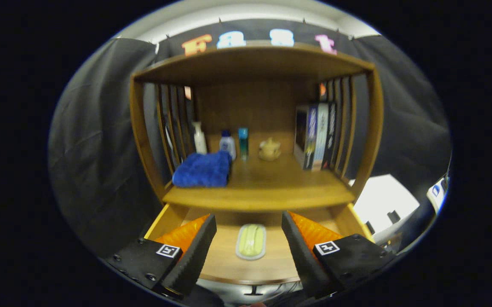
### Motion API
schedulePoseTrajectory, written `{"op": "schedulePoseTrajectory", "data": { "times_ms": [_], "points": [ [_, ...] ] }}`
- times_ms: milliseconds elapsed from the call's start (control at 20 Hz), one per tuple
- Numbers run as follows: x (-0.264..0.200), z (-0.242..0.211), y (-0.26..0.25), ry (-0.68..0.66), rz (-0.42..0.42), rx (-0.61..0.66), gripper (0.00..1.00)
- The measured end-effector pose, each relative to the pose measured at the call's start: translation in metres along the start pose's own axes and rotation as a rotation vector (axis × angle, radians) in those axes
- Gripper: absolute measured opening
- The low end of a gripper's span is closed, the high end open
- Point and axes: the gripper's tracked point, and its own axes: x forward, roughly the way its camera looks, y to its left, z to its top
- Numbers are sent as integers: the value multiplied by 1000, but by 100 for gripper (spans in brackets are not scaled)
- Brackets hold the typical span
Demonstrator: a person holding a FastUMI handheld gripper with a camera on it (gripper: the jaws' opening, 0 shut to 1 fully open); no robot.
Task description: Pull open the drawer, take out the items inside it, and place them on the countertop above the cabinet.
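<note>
So in the gripper view we've got the drawer (271, 260) already pulled out under the cabinet, and lying flat on its wooden floor is the one item we can see in there, a pale green oblong thing in a light tray or wrapper (251, 241); can't really tell what it is. The gripper (249, 238) is spread wide, holding nothing, and the green item sits right in the gap between the two fingers, roughly level with their tips and below them. Its long axis runs front to back, in line with the fingers, so the narrow width faces the jaws, which looks handy to us: we'd guess it's mostly a straight drop down, then close across the short side. Above the drawer is the table (267, 187) where it has to end up, with a folded blue towel (203, 169) on its left part, small bottles (228, 145) behind it and books (316, 136) on the right, leaving bare wood in the middle.
</note>
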Motion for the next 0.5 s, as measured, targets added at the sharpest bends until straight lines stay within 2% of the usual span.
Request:
{"op": "schedulePoseTrajectory", "data": {
  "times_ms": [200, 350, 500],
  "points": [
    [51, -31, -3, 178, -46, -11, 100],
    [84, -55, 1, 293, -43, -1, 100],
    [105, -73, 4, 395, -43, -4, 92]
  ]
}}
